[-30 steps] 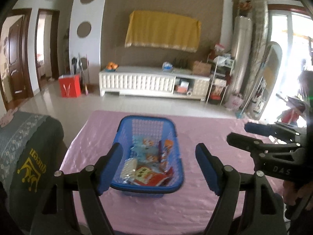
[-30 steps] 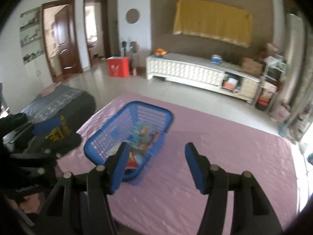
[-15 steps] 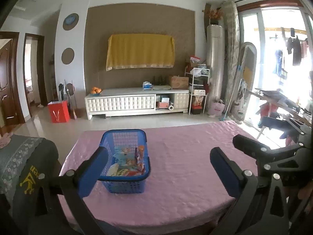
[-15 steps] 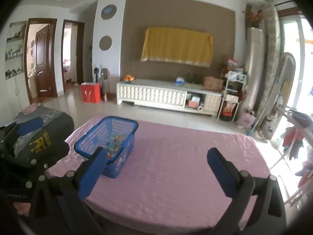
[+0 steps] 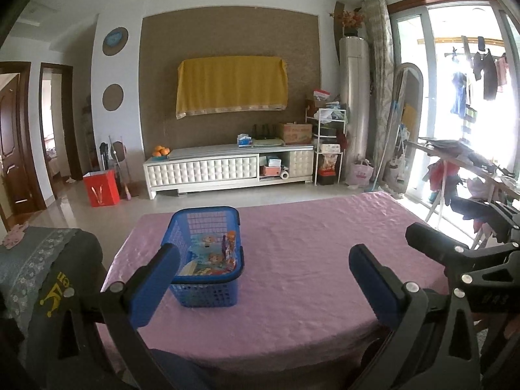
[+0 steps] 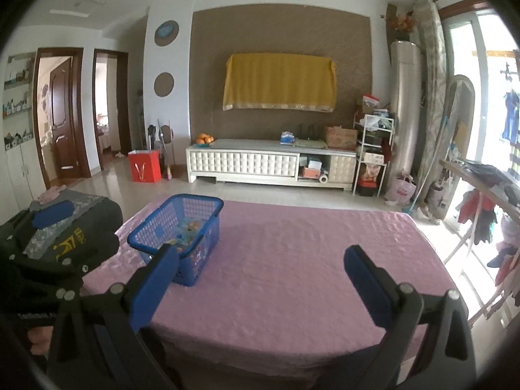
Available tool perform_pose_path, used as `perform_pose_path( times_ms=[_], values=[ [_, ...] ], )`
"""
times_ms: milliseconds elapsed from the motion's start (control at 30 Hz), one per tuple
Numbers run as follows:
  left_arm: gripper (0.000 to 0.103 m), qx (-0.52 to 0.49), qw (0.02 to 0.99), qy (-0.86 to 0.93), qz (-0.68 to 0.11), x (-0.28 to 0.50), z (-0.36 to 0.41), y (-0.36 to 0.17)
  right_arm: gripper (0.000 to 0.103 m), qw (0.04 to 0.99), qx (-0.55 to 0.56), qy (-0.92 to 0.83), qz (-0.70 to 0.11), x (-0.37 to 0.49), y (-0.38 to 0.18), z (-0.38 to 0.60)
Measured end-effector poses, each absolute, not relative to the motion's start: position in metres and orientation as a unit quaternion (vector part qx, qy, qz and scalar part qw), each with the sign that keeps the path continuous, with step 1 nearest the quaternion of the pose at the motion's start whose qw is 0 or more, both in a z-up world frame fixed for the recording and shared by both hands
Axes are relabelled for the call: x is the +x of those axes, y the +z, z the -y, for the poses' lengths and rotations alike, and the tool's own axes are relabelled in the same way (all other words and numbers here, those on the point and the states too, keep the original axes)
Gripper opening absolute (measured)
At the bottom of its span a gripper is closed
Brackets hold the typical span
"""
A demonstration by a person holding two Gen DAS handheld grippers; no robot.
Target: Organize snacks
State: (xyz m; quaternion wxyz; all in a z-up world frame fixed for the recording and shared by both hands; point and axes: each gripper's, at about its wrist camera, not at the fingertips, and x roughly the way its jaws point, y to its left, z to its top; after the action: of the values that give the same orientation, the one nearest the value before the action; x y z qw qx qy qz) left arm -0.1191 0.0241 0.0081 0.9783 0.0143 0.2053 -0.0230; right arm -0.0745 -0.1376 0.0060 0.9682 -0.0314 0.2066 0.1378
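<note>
A blue plastic basket (image 5: 208, 292) (image 6: 195, 221) stands on the left part of a table with a pink cloth (image 5: 308, 260) (image 6: 292, 260). Several snack packets (image 5: 211, 256) (image 6: 187, 229) lie inside it. My left gripper (image 5: 263, 256) hangs wide open above the table's near edge, behind the basket and apart from it, with nothing between its blue pads. My right gripper (image 6: 260, 256) is wide open too, over the near edge to the right of the basket, holding nothing. In the left wrist view the right gripper shows as a black frame at the right border.
A dark chair back with a grey patterned cover (image 5: 48, 269) (image 6: 74, 227) stands just left of the table. A drying rack with clothes (image 5: 464, 169) (image 6: 487, 201) stands to the right. Beyond the table are tiled floor, a white TV cabinet (image 5: 227, 169) and a red bag (image 5: 100, 188).
Both grippers drew back from the basket toward the table's near edge and their jaws opened wider. The basket, which filled the views before, now looks smaller and sits untouched on the table.
</note>
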Motion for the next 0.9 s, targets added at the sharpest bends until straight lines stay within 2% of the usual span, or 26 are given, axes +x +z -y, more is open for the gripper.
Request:
perform_pose_path(
  times_ms=[900],
  values=[
    [0.103, 0.017, 0.976, -0.025, -0.216, -0.124, -0.019, 0.000, 0.103, 0.963, -0.009, 0.145, -0.227, -0.085, -0.007, 0.152]
  ],
)
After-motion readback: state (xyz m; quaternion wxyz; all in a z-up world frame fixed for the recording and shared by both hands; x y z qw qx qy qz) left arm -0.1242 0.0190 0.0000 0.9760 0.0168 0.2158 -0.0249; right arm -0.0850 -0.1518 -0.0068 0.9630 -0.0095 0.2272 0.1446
